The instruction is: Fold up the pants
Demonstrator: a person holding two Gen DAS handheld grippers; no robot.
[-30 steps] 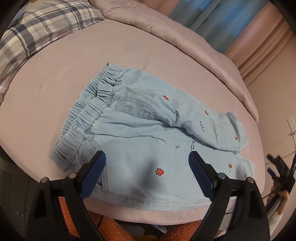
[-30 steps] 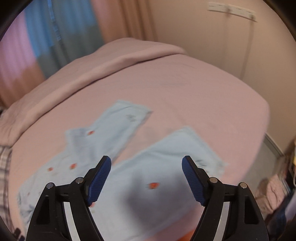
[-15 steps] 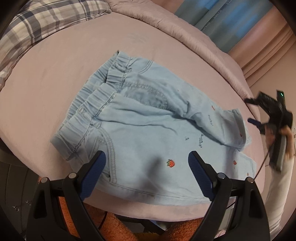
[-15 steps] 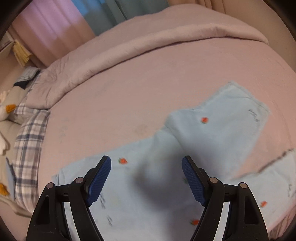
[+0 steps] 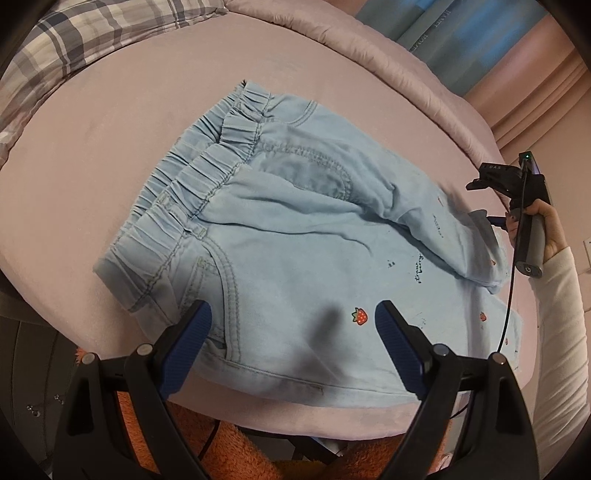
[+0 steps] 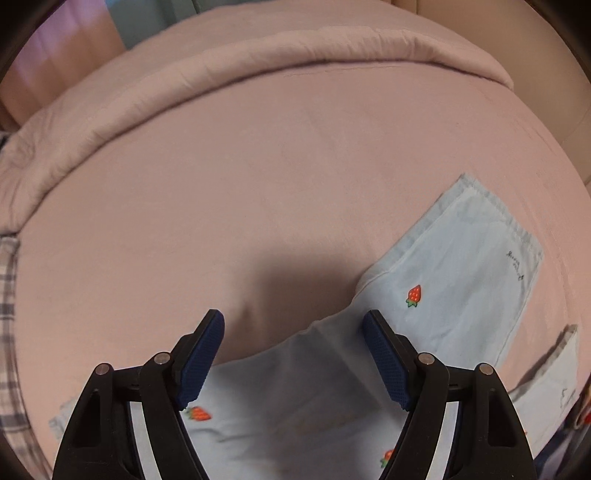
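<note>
Light blue denim pants (image 5: 295,236) with small red strawberries lie on the pink bed, elastic waistband (image 5: 192,184) to the left, legs running right. My left gripper (image 5: 291,314) is open and empty, low over the near side of the pants by the hip pocket. My right gripper (image 6: 293,321) is open and empty, close over the far leg (image 6: 454,280) near its outer edge. In the left wrist view the right gripper (image 5: 495,218) shows at the far leg's cuff, held by a hand in a white sleeve.
A pink sheet (image 6: 258,166) covers the bed, with a rolled pink duvet (image 6: 221,70) along the far side. A plaid pillow (image 5: 103,33) lies at the top left. An orange fluffy rug (image 5: 236,450) shows below the bed's near edge. Curtains (image 5: 480,40) hang behind.
My right gripper has swung from the cuffs over to the far leg and dropped close to it. My left gripper has come lower and nearer the pants. Both stay open.
</note>
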